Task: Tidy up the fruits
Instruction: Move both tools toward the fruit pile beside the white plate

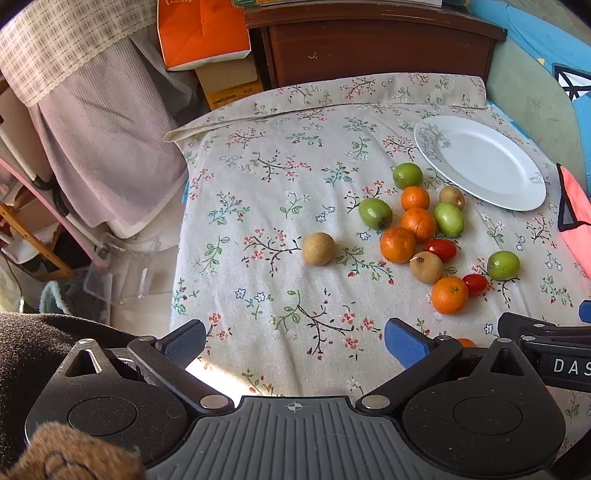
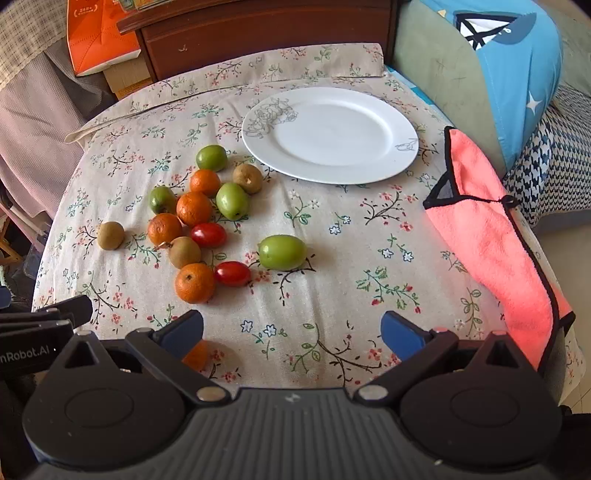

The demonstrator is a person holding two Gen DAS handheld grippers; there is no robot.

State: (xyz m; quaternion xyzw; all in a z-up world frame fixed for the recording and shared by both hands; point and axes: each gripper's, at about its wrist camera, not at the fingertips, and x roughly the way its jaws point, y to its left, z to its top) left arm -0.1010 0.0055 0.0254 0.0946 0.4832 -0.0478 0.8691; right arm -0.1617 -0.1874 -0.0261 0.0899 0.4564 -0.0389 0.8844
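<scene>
Several fruits lie loose on the floral tablecloth (image 2: 332, 258): oranges (image 2: 194, 282), green fruits (image 2: 282, 252), brown round fruits (image 2: 110, 235) and two red tomatoes (image 2: 232, 273). An empty white plate (image 2: 332, 134) sits behind them. One brown fruit (image 1: 318, 248) lies apart at the left of the cluster (image 1: 417, 223); the plate (image 1: 480, 162) is at the far right there. My left gripper (image 1: 295, 341) and right gripper (image 2: 291, 330) both hover open over the near cloth, holding nothing. One more orange (image 2: 197, 356) peeks out by the right gripper's left finger.
A pink cloth (image 2: 491, 236) with black trim drapes over the table's right edge. A dark wooden cabinet (image 2: 266, 29) and an orange box (image 2: 99, 37) stand behind the table. Cushions (image 2: 498, 74) rise at the right; the floor drops off at the left (image 1: 140, 266).
</scene>
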